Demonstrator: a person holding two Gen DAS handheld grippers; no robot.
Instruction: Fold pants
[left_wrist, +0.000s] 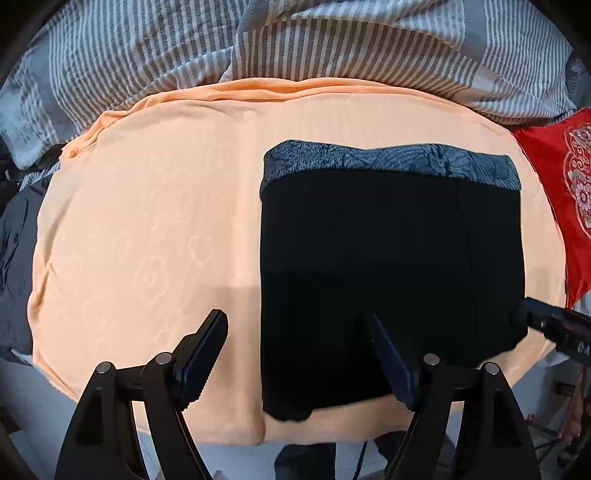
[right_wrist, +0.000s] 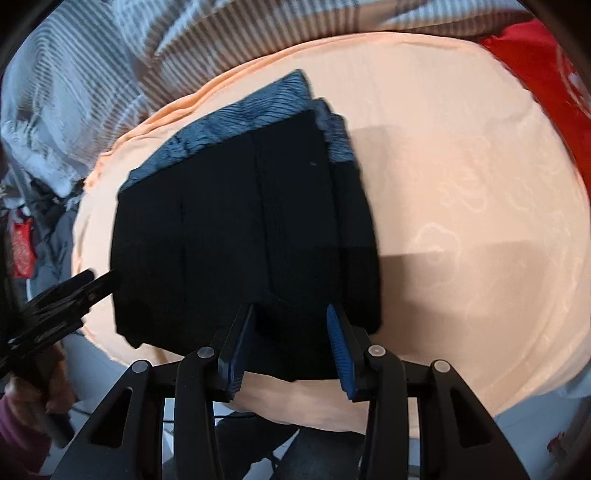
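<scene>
Both grippers, left gripper (left_wrist: 299, 354) and right gripper (right_wrist: 291, 347), are spread wide holding nothing, and the black pants (left_wrist: 388, 266) look almost fully folded on the orange sheet (left_wrist: 147, 221).

In front of me a peach sheet (left_wrist: 147, 229) with a faint flower pattern covers the bed. Along the top of the frame lies a crumpled grey and white striped duvet (left_wrist: 155, 51). At the right edge I see a red embroidered cloth (left_wrist: 554, 192). Pale floor (left_wrist: 33, 398) shows at the lower left.
</scene>
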